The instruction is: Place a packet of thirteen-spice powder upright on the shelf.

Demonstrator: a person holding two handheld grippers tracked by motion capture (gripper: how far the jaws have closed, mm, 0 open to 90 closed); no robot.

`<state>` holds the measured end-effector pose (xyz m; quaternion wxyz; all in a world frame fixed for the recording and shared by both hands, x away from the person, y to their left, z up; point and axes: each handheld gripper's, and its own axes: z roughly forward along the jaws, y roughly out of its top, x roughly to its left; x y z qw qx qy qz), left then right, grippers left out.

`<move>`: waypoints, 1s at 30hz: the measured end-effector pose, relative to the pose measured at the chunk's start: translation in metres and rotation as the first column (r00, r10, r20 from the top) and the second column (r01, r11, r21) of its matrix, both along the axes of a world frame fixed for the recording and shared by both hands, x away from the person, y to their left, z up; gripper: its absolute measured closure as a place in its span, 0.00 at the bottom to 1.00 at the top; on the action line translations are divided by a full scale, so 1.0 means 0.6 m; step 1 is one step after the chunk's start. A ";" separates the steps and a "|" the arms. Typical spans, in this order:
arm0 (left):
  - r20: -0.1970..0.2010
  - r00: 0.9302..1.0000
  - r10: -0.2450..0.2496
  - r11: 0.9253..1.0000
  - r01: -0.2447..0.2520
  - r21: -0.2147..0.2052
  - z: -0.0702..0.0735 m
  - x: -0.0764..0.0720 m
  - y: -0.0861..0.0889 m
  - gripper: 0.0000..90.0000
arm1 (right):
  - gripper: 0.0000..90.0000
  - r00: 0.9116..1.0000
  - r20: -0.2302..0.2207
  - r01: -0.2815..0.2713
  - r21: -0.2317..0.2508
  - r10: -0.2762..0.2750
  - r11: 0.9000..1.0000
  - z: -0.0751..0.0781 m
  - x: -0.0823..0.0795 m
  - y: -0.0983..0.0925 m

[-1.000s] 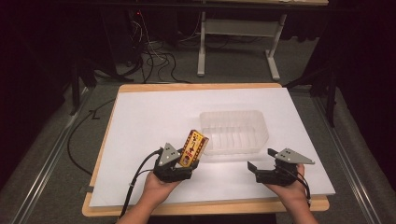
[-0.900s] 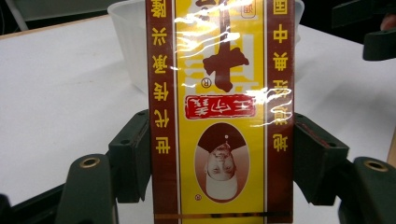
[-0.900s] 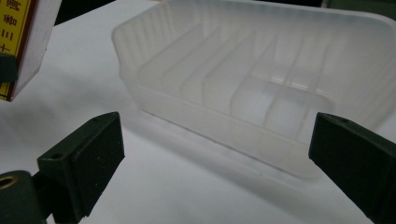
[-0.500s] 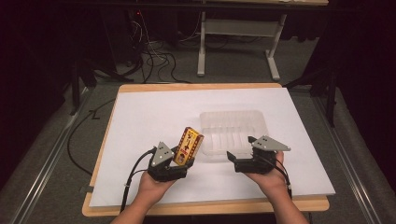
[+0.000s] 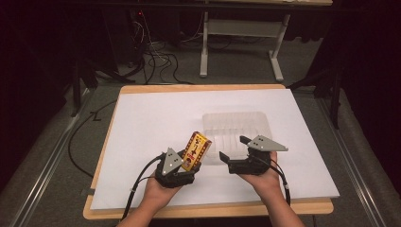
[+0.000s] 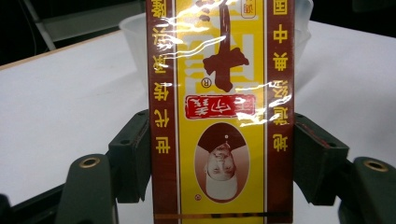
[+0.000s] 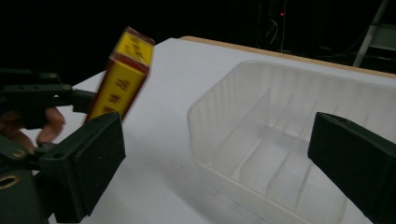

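Standing tilted between the jaws of the left hand-held gripper [image 5: 189, 166], the yellow and dark-red box [image 5: 196, 150] is clamped by its two long sides, its top end leaning toward the far right. In the left gripper view the box [image 6: 223, 112] rises from the bottom edge to the top, wrapped in shiny clear film, with red and gold characters down its borders and an oval portrait printed upside down near its lower end; a black pad presses flat against each side of it. The box is held above the near middle of the white sheet [image 5: 156, 118] that covers the table [image 5: 208, 88], just left of the clear plastic tray [image 5: 236, 130].

The tray sits on the sheet right of centre, empty as far as the right gripper view shows, with thin ribs dividing its floor into strips [image 7: 280, 154].

The right hand-held gripper [image 5: 232, 152] is at the tray's near left corner, pointing left toward the box, its jaws spread wide with nothing between them. In the right gripper view one jaw stands near the box [image 7: 122, 74] and the other over the tray's right part.

A hand [image 5: 158, 191] grips the left tool from below, and another hand [image 5: 265, 179] grips the right one; black cables trail back from both. Beyond the table lie a dark floor, cables and a grey metal frame [image 5: 241, 33].
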<state>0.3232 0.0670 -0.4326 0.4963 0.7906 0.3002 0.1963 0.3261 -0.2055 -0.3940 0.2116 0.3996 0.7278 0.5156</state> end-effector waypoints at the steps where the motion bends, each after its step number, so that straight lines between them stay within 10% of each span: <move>1: 0.000 1.000 -0.005 1.000 0.005 0.007 -0.002 -0.002 -0.006 0.36 | 0.05 1.000 0.004 -0.005 0.002 0.005 1.000 0.001 -0.003 0.001; 20: 0.013 0.997 -0.074 0.997 0.074 0.003 -0.009 -0.028 -0.050 0.36 | 0.09 0.996 -0.031 -0.079 0.067 0.081 0.995 -0.004 -0.016 0.030; 30: 0.017 0.997 -0.076 0.997 0.075 0.022 -0.014 -0.028 -0.056 0.36 | 0.31 0.992 -0.088 -0.081 0.114 0.091 0.990 -0.017 -0.014 0.037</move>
